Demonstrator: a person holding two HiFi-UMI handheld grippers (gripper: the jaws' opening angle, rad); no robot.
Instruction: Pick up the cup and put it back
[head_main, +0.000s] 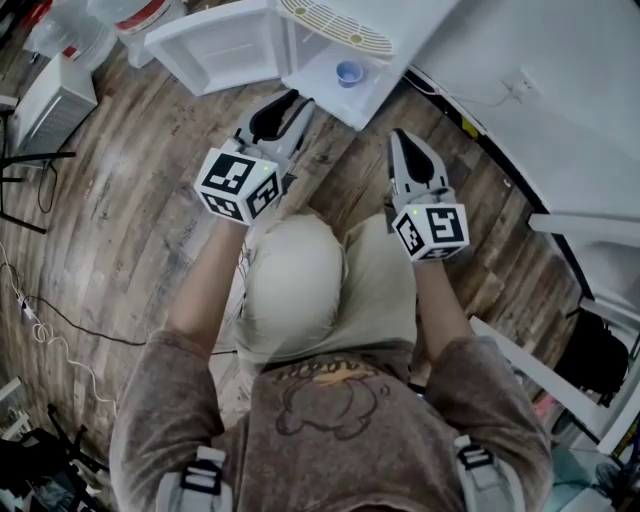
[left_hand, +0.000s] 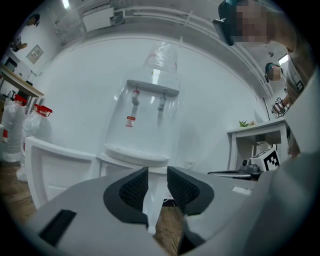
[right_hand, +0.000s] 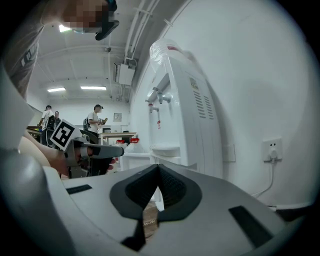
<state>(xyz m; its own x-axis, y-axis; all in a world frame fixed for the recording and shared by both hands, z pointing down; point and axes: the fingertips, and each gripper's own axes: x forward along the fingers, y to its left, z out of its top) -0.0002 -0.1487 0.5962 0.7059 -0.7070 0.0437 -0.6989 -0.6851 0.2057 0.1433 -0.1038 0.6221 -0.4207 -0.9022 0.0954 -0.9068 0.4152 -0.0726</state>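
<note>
Ahead of my slightly parted, empty left gripper (head_main: 280, 108), I am judging the small round blue cup (head_main: 349, 72): likely light, thin-walled and crushable, so best gripped gently mid-wall. Right gripper (head_main: 410, 145) clenched, empty.

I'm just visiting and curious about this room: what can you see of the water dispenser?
The dispenser is a tall white cabinet, plastic by its look, standing upright on the wood floor by a white wall. Two taps sit side by side on its front, a red-and-white label under one. The tray below them holds a small blue cup. Vent slots line its side, and a clear plastic wrap covers its top.
</note>
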